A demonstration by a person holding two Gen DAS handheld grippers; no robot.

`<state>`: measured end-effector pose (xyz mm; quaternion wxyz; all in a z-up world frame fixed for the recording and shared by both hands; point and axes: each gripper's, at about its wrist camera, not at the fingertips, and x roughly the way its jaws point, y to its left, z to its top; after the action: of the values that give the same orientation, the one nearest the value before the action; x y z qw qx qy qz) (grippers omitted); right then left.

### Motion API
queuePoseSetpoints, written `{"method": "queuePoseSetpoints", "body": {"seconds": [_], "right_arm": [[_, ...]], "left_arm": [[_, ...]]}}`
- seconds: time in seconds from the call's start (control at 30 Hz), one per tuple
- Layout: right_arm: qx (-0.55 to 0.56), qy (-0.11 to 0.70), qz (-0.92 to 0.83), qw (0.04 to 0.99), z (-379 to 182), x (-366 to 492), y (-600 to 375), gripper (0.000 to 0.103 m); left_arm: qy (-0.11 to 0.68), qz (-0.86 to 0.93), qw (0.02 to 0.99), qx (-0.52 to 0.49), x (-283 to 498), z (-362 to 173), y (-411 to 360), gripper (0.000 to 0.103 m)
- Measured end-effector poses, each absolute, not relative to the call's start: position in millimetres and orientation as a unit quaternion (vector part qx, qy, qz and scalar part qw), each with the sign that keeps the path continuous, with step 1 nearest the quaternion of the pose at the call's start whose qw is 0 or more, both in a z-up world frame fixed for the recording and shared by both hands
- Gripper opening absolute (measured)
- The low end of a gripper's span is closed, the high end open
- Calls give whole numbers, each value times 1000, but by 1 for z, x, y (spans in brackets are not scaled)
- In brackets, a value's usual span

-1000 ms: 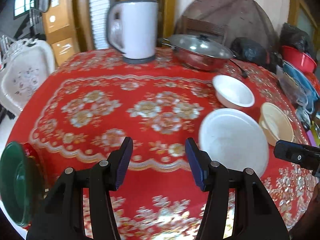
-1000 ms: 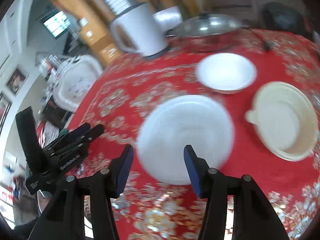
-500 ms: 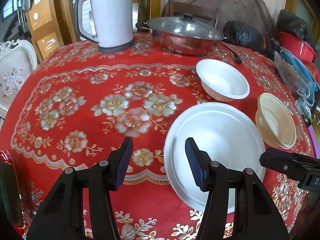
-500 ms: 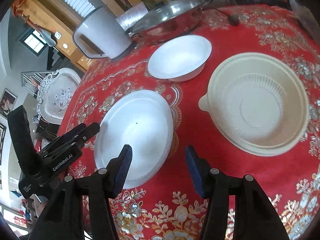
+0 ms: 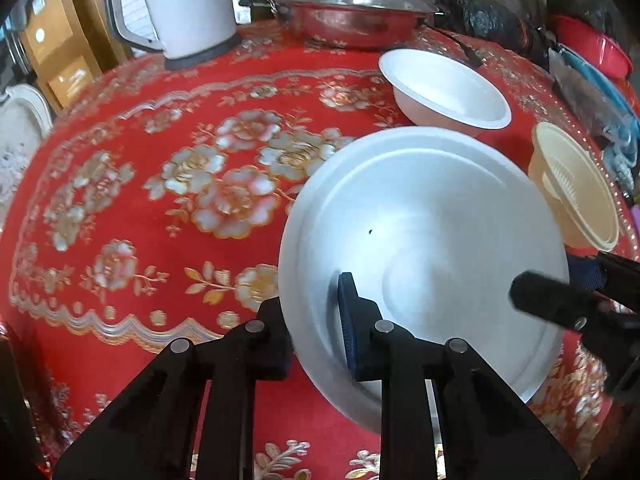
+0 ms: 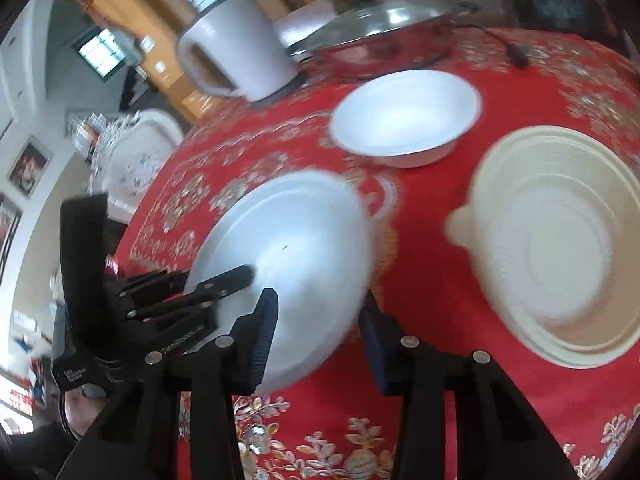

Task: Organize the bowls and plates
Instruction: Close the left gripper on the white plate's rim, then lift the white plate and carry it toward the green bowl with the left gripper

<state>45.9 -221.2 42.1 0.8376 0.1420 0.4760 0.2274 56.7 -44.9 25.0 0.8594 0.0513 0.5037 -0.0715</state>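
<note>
on the red tablecloth (image 5: 120,184), the left gripper (image 5: 316,320) has just clamped onto the white plate (image 5: 432,216) at its near-left rim. it looks thin, light and bendy. the right gripper (image 6: 316,320), jaws closing, straddles its near-right edge; whether it pinches is unclear.

Both tongs pitched steeply downward, side by side

The left tongs (image 5: 316,320) have just closed, their pads clamped tight on a thin rim; the right tongs (image 6: 320,320) have been narrowing too, one finger (image 6: 264,324) above and one below that rim.
</note>
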Motion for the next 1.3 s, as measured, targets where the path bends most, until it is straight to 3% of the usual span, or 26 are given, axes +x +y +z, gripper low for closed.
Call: {"method": "queuePoseSetpoints", "body": {"seconds": [1.3], "right_arm": [[-1, 419, 389, 820, 115, 21, 17, 42]], "left_arm": [[408, 111, 905, -53, -46, 114, 193, 19]]}}
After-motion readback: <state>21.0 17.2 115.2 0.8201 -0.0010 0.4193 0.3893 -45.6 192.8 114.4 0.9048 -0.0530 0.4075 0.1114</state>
